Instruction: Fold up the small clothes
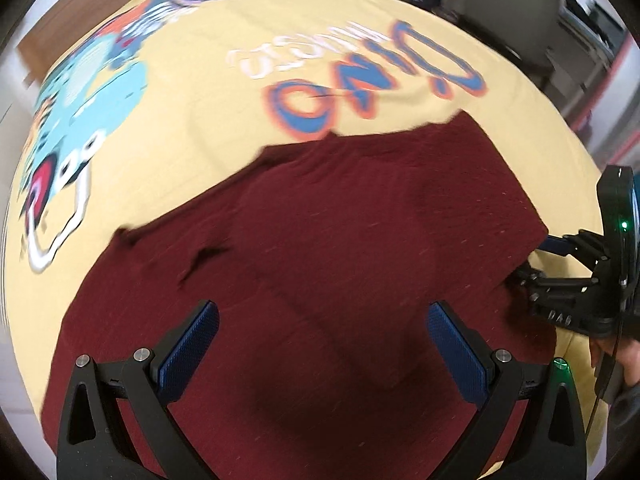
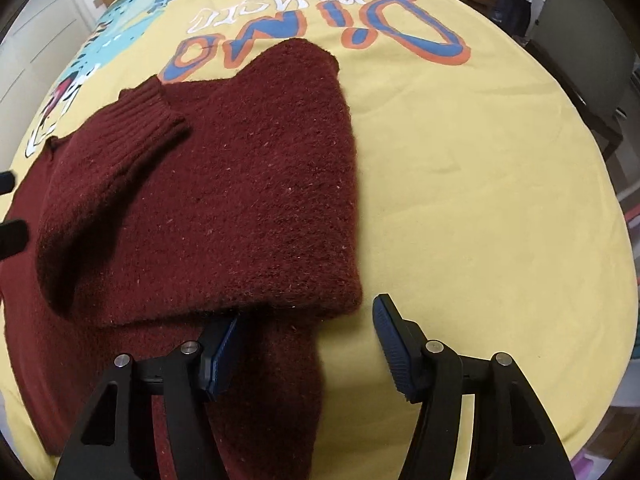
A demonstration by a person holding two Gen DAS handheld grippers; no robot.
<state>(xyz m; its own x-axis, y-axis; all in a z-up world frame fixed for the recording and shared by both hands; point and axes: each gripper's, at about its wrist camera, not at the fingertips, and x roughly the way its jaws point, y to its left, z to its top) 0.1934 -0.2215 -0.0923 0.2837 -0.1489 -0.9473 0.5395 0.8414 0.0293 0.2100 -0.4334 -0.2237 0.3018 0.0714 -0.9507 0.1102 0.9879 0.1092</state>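
Right claw [image 2: 306, 322] gapes unclamped, one finger under sweater [image 2: 224, 184] fold.

A yellow printed cloth [image 2: 480, 184] is covering the tabletop and filling most of both views; blue and orange lettering [image 2: 320, 36] is running across its upper middle and a light-blue cartoon figure [image 1: 92, 92] is sitting at the left. White panelled doors [image 2: 36, 40] are showing at the upper left of the right wrist view. A dark chair [image 2: 592, 40] is standing at the upper right, with a dark bag [image 2: 514, 12] hanging just left of it. Brown wood [image 1: 80, 12] is showing at the upper left of the left wrist view.
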